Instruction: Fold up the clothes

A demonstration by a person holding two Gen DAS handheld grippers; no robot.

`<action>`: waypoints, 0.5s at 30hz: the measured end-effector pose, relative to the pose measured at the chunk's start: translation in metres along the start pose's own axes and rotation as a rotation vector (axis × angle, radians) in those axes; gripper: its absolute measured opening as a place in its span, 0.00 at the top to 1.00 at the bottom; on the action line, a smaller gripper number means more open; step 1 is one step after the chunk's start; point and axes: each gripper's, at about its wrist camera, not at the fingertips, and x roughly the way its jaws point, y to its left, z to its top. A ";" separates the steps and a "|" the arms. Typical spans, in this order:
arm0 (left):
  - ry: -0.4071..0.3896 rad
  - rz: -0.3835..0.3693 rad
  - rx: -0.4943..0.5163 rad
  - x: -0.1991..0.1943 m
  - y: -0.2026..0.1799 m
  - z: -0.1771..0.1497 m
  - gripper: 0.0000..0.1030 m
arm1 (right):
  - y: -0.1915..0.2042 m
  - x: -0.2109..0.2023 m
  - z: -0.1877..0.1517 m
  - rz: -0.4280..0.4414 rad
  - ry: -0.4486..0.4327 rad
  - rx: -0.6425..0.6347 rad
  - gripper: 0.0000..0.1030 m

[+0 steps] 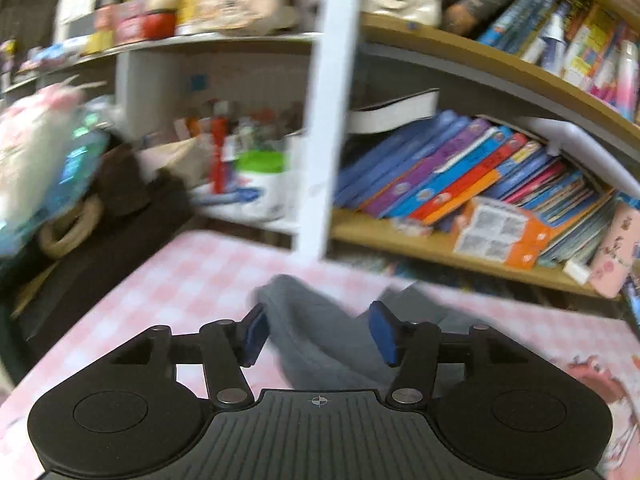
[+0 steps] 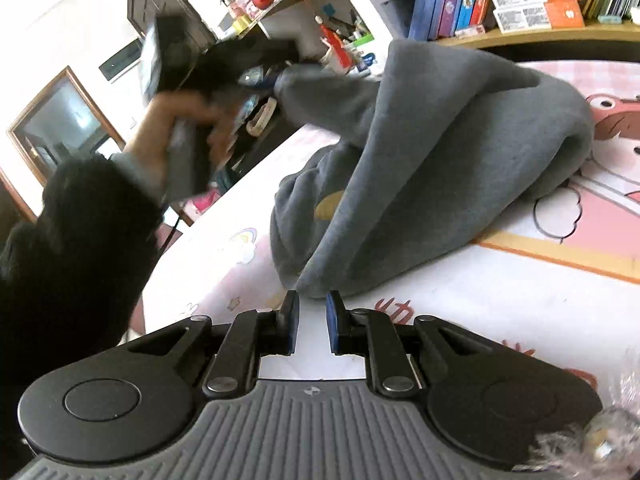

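Garment: one grey sweatshirt (image 2: 420, 168) | left hand-held gripper (image 1: 318, 334) spread around cloth | right hand-held gripper (image 2: 313, 322) slightly parted, empty

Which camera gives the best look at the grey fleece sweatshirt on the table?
The right wrist view: the grey fleece sweatshirt fills the frame, one sleeve lifted to the left, a yellow patch showing. The left wrist view shows only a blurred strip of it between the open left gripper.

Showing even indoor light in the left wrist view, with heavy motion blur smearing the bookshelf (image 1: 480, 184) and the far-left clutter. Bowing straight edges strongly toward the rims. Overexposing the near tablecloth (image 2: 460, 304) in the right wrist view; blurring the hand (image 2: 176, 136) at far left. Casting soft shadow beneath the grey garment (image 2: 420, 168).
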 end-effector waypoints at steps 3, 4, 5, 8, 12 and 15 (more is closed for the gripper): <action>-0.006 0.019 0.025 -0.023 0.023 -0.019 0.42 | -0.002 0.000 0.005 -0.039 -0.035 -0.024 0.86; -0.009 0.012 0.036 -0.030 0.026 -0.024 0.40 | -0.002 0.000 0.006 -0.052 -0.047 -0.032 0.85; -0.007 -0.002 0.041 -0.034 0.027 -0.027 0.34 | -0.003 0.000 0.008 -0.065 -0.058 -0.040 0.84; 0.032 -0.064 0.029 -0.040 0.028 -0.038 0.25 | -0.004 0.000 0.012 -0.103 -0.093 -0.063 0.72; 0.108 -0.192 -0.068 -0.036 0.018 -0.048 0.26 | -0.006 0.000 0.018 -0.155 -0.140 -0.095 0.57; 0.125 -0.260 -0.153 -0.037 0.008 -0.052 0.27 | -0.008 0.000 0.023 -0.193 -0.173 -0.118 0.55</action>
